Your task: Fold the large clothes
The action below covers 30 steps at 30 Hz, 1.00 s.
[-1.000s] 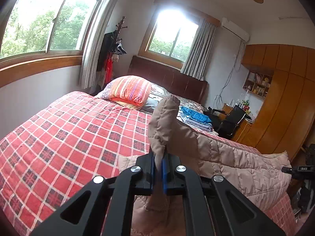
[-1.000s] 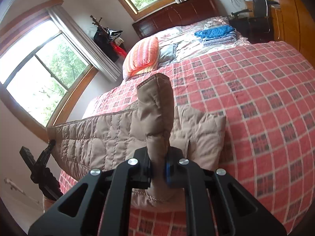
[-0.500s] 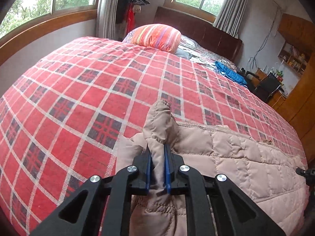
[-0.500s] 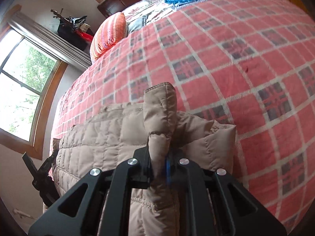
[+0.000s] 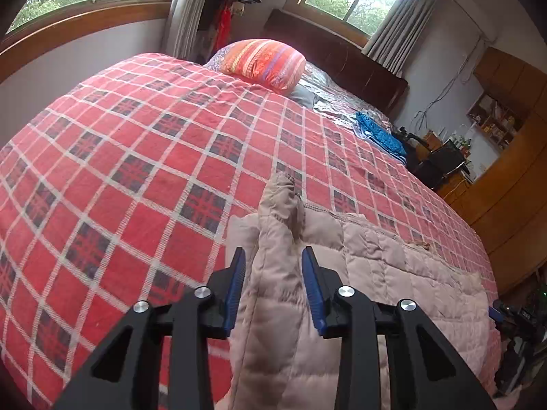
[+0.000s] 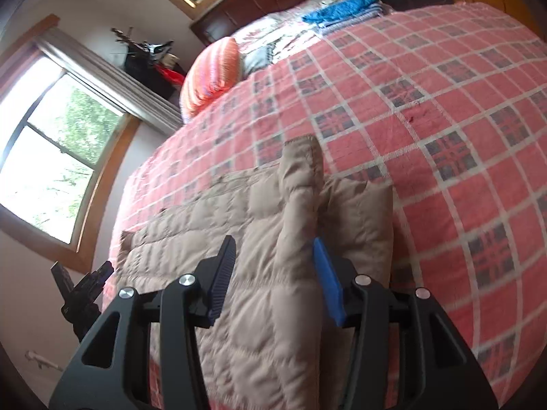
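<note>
Quilted jacket (image 5: pixel 359 273) lay on the plaid bed (image 5: pixel 136 157). Left gripper (image 5: pixel 273 283) and right gripper (image 6: pixel 273 273) stood wide, straddling pinched ridges. Risk: puffy ridges could spring up, undoing the fold; closing fingers might snag them.

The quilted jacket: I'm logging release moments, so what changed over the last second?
Both tools let go: the left tool and right tool, each clamped on a pinched ridge before, now stand open. The quilted jacket was lowered onto the plaid bedspread first. The striped pillow and the blue pile stayed put.
</note>
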Motion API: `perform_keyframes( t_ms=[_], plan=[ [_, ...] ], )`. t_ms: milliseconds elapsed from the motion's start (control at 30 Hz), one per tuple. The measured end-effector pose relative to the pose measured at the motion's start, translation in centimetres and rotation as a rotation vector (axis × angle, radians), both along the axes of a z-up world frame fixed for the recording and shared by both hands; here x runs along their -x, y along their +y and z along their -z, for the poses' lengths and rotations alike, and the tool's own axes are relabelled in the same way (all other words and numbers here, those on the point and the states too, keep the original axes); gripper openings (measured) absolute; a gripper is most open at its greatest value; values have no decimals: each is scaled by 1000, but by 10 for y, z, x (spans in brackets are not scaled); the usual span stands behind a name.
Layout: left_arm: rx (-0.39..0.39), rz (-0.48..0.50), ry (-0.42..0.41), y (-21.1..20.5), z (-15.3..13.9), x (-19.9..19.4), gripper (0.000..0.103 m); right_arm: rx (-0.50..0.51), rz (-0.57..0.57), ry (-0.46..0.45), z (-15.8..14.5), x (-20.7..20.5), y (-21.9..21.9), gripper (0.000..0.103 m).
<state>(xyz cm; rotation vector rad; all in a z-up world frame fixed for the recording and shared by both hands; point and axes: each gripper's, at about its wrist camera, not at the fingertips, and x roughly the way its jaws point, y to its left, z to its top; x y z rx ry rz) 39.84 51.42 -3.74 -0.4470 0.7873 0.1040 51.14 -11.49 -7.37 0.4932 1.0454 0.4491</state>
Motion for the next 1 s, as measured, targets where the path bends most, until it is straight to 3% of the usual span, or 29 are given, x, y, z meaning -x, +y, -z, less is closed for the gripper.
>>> perform_keyframes(
  t_ms=[233,400,500,533,567,667,833,1000],
  plan=[
    [-51,67,16,-13,12,78,47,40,-76,-17,4,64,6,48],
    [-32,77,48,-13,35,95,49,82,-80,6,23,87,5,48],
    [3,85,77,-16,50,96,44,100,-92,23,34,94,7,33],
    [11,89,76,-19,52,97,33,113,-92,20,35,96,8,29],
    [24,96,76,-21,53,97,19,116,-95,18,36,98,9,15],
    [26,80,75,-26,47,98,6,90,-97,13,28,103,8,8],
    [67,95,31,-21,30,108,5,66,-104,-8,8,111,2,7],
    [72,98,73,-16,53,106,5,105,-94,62,34,105,3,6]
  ],
)
